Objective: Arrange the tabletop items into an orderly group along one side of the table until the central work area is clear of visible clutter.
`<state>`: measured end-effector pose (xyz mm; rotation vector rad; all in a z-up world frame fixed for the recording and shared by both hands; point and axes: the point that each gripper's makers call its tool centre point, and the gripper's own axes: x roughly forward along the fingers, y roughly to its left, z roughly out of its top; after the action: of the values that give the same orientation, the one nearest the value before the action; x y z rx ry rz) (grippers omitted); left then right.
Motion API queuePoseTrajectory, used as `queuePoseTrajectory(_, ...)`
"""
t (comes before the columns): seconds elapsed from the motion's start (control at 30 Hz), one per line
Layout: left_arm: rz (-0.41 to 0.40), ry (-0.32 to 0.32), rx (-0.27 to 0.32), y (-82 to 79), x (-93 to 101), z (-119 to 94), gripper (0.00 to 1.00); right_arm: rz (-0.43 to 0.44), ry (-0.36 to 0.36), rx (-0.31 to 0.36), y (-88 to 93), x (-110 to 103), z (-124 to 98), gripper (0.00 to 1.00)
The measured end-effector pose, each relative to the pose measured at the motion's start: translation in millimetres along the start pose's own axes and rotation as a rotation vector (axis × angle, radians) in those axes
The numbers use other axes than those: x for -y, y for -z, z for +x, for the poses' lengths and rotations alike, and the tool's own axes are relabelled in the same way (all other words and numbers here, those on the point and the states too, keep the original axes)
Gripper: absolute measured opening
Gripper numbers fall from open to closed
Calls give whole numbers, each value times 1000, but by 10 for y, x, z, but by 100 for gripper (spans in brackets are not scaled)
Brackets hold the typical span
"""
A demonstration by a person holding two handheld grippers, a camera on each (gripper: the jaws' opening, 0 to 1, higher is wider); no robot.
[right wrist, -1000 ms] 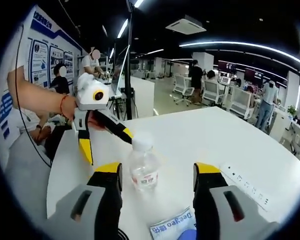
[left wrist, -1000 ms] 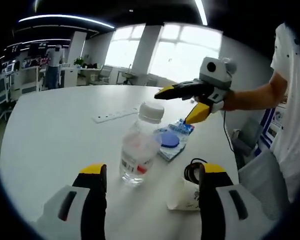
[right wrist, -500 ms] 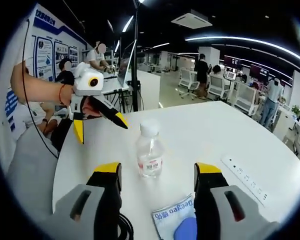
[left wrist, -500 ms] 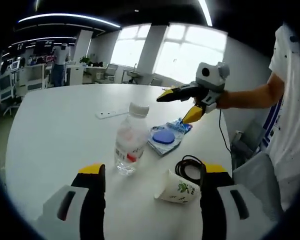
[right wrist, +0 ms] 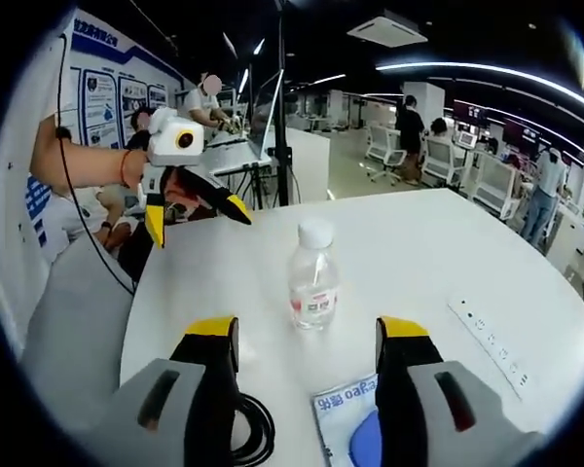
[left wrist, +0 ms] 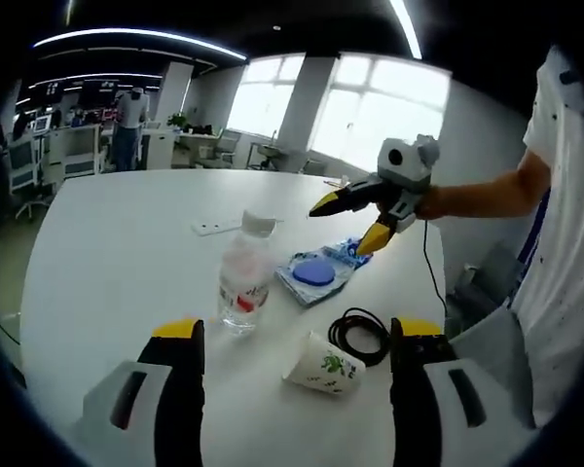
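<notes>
Beside the upright bottle point(left wrist: 244, 274), left gripper view adds a tipped paper cup point(left wrist: 321, 365); both hand-held grippers gape, holding nothing.

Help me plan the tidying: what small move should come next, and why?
Probably ease the open left gripper forward to the tipped-over white paper cup lying just ahead, between its jaws. The clear plastic water bottle, blue-printed packet and coiled black cable sit scattered on the white table; the open right gripper holds nothing.

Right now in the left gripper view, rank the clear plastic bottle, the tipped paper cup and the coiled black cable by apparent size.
1. Clear plastic bottle, largest.
2. Tipped paper cup and coiled black cable: look alike, so unranked.
</notes>
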<state>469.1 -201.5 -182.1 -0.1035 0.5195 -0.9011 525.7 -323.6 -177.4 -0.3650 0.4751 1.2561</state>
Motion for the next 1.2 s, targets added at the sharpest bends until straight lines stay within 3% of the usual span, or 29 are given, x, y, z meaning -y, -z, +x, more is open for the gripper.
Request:
queuePoseTrajectory(0.4, -17, -47, -6, 93, 108, -206, 81, -61, -121, -76, 65, -154, 56, 55)
queuePoseTrajectory(0.7, -30, -49, -16, 183, 214, -336, 84, -87, -274, -135, 149, -421, 216, 55)
queuePoseTrajectory(0.93, -41, -53, -30, 297, 276, -422, 84, -102, -409, -214, 331, -576, 369, 52)
queuePoseTrajectory(1.2, -61, -59, -27, 365, 317, -453, 83, -84, -500, -269, 436, -573, 549, 43)
